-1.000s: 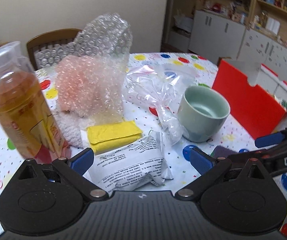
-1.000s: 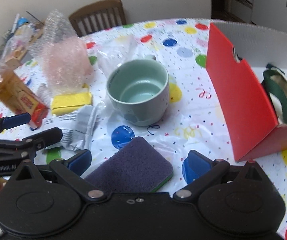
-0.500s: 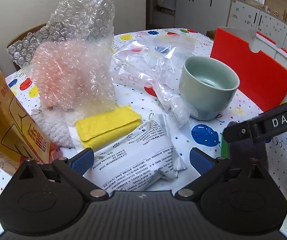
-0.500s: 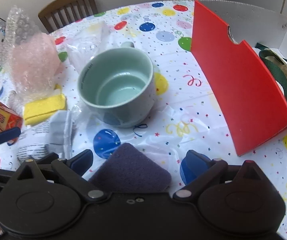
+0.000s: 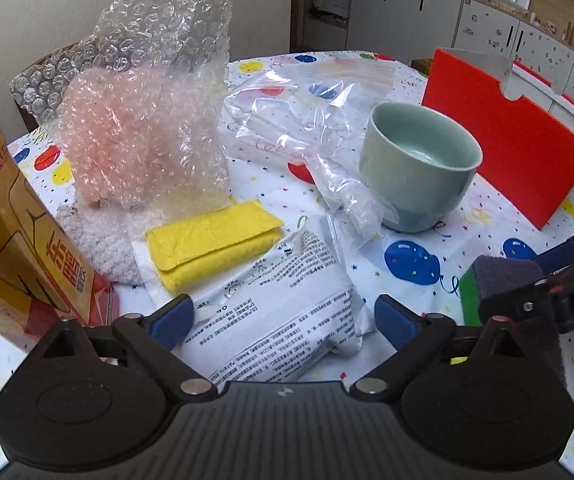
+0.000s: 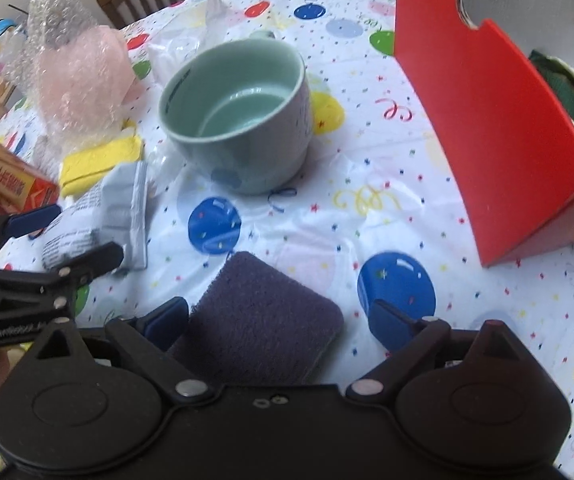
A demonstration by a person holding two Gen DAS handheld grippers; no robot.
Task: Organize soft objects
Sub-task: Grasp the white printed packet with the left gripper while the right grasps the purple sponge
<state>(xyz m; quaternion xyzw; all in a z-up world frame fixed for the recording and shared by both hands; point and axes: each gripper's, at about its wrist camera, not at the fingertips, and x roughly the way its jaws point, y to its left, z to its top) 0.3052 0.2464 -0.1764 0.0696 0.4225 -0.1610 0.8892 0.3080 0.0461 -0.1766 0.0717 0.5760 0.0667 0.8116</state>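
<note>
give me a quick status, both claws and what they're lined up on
Left claw open, closing around white printed pack. Right claw open, closing around purple sponge. Neither gripped. Green cup and red box close by.

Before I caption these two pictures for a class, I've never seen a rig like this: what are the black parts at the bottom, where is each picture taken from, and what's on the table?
No robot: a person holds a two-finger claw in each hand, each with a camera looking along its fingers.

In the left view, the left claw, jaws just closing, straddles a white printed soft packet without gripping it.

In the right view, the right claw, also closing, brackets a dark purple scrub sponge; nothing is held yet.

On the balloon-print tablecloth also lie a folded yellow cloth, a pink item in bubble wrap, a pale green ceramic mug, a clear plastic bag and a red open box.
</note>
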